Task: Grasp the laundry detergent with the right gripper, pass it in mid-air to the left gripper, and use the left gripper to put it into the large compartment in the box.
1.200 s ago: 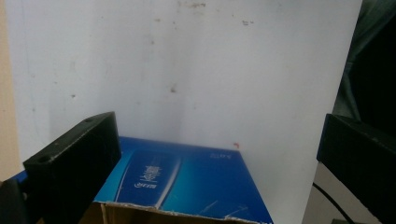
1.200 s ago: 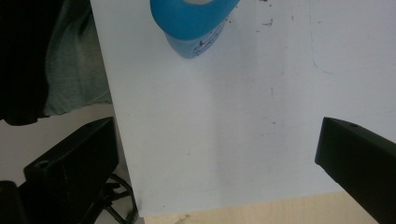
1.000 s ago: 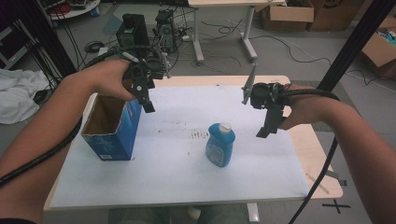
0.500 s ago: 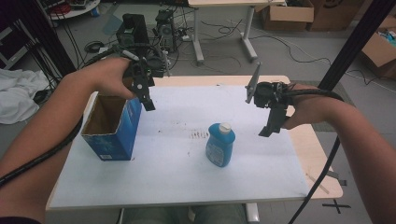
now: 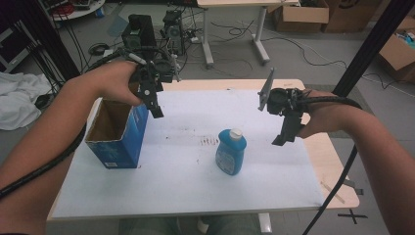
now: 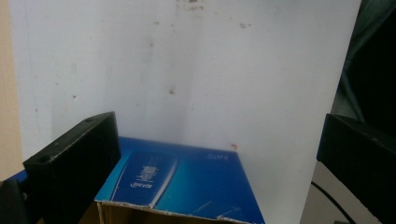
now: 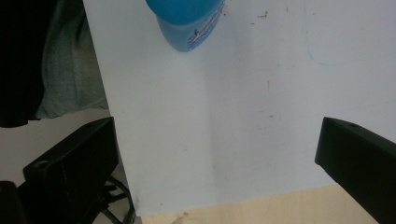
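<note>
Both grippers hang above the surface (image 5: 186,181) with fingers spread and nothing between them. The left gripper (image 5: 155,105) is over the open blue box (image 5: 117,134); the bottle (image 5: 230,152) stands below and left of the right gripper (image 5: 286,132). The approach seems underway: next, lower the right fingers around the bottle.

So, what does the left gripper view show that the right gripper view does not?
Left gripper view: the open blue cardboard box just below the spread fingers. Right gripper view: the bottom of the blue bottle at the top edge, ahead of its spread fingers. Both: the white mat on the table, and nothing between the fingers.
</note>
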Demonstrator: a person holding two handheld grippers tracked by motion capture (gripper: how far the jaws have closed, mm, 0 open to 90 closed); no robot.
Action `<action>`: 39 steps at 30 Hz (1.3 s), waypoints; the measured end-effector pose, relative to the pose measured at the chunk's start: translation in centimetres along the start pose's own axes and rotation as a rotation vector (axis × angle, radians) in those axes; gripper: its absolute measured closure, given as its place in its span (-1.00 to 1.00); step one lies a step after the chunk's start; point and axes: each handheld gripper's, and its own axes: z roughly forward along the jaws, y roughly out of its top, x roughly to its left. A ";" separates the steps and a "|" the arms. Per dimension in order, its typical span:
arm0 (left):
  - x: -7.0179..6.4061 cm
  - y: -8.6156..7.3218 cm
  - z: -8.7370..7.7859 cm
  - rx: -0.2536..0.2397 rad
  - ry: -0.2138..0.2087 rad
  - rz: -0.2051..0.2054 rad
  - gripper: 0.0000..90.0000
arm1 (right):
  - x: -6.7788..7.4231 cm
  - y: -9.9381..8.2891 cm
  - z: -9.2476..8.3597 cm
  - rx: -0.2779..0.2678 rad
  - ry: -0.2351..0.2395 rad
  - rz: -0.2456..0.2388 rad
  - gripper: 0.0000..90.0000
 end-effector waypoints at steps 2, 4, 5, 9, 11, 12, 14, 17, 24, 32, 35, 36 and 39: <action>0.0 0.0 0.2 0.008 0.001 -0.002 -1.00 | 0.1 -0.2 0.2 -0.005 0.004 0.002 -1.00; 0.1 -0.1 0.3 0.016 0.001 -0.003 -1.00 | 0.1 -0.4 0.5 -0.011 -0.004 0.012 -1.00; 0.1 -0.1 0.4 0.014 0.000 -0.001 -1.00 | 0.1 -0.6 0.5 -0.023 -0.008 0.015 -1.00; 0.1 -0.1 0.4 0.016 0.000 0.003 -1.00 | 0.2 -1.4 0.4 -0.124 -0.031 0.036 -1.00; 0.1 -0.1 0.4 0.014 -0.001 0.003 -1.00 | 0.2 -1.9 0.3 -0.181 -0.046 0.055 -1.00; 0.1 -0.1 0.4 0.014 -0.001 0.003 -1.00 | 0.2 -2.2 0.2 -0.207 -0.060 0.067 -1.00; 0.1 -0.2 0.5 0.009 -0.003 0.003 -1.00 | 0.1 -3.0 0.2 -0.267 -0.101 0.101 -1.00; 0.0 -0.2 0.6 0.001 -0.001 0.010 -1.00 | 0.2 -4.3 0.4 -0.369 -0.139 0.147 -1.00; -0.3 -0.2 0.6 0.003 0.009 0.026 -1.00 | 1.0 -7.4 2.3 -0.600 -0.168 0.253 -1.00; -0.4 -0.5 0.4 -0.009 0.015 0.031 -1.00 | 3.1 -9.2 4.7 -0.731 -0.192 0.309 -1.00; -0.4 -0.7 0.5 -0.012 0.014 0.030 -1.00 | 4.7 -9.8 6.2 -0.799 -0.197 0.332 -1.00; -0.5 -0.8 0.5 -0.015 0.015 0.031 -1.00 | 5.2 -9.9 6.6 -0.811 -0.196 0.337 -1.00; -0.6 -0.9 0.6 -0.022 0.015 0.034 -1.00 | 6.3 -10.2 8.2 -0.846 -0.203 0.356 -1.00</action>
